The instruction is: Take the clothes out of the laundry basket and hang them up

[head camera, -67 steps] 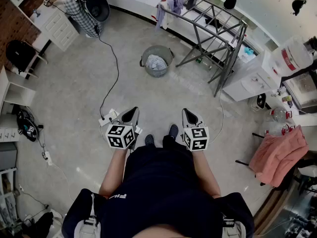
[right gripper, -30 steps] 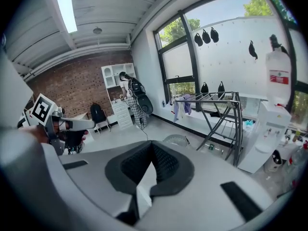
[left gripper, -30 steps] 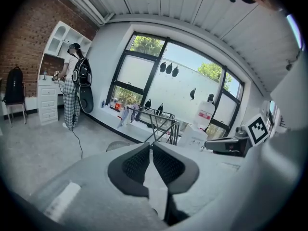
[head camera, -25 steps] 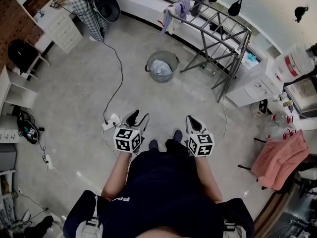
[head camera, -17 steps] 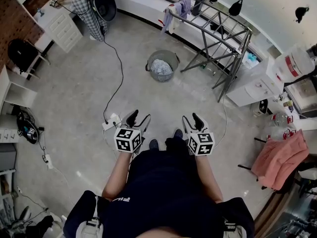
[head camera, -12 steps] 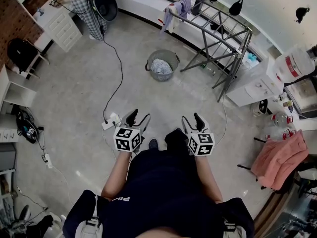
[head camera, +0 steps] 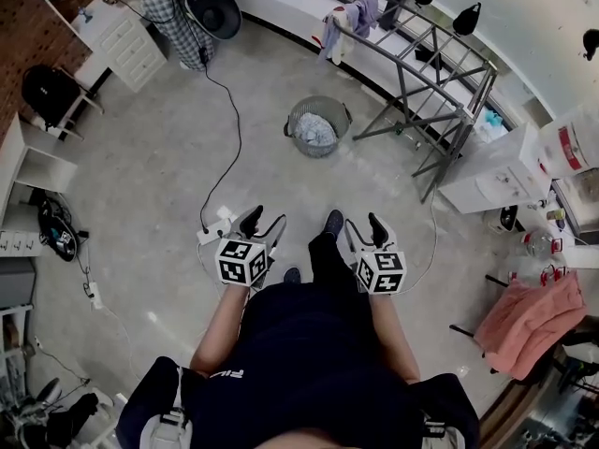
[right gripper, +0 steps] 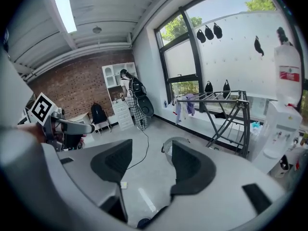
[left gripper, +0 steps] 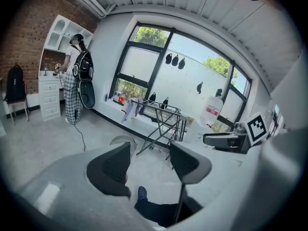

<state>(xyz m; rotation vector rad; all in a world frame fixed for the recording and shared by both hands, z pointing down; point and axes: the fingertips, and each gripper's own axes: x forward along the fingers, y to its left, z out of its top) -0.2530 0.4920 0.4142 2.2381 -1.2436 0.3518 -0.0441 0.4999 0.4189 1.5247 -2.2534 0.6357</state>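
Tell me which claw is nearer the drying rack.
Right. The right claw sits below the drying rack in the head view; the left claw is farther off, toward its lower left.

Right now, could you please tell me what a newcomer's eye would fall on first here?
The left gripper and right gripper stand out at the centre of the head view, their jaws having just opened, with nothing between them. Beyond them stands the laundry basket with clothes inside, and behind it a metal drying rack carries a lavender garment.

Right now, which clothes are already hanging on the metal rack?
The purple garment draped over the far end of the rack; the pale clothes lie bundled in the basket.
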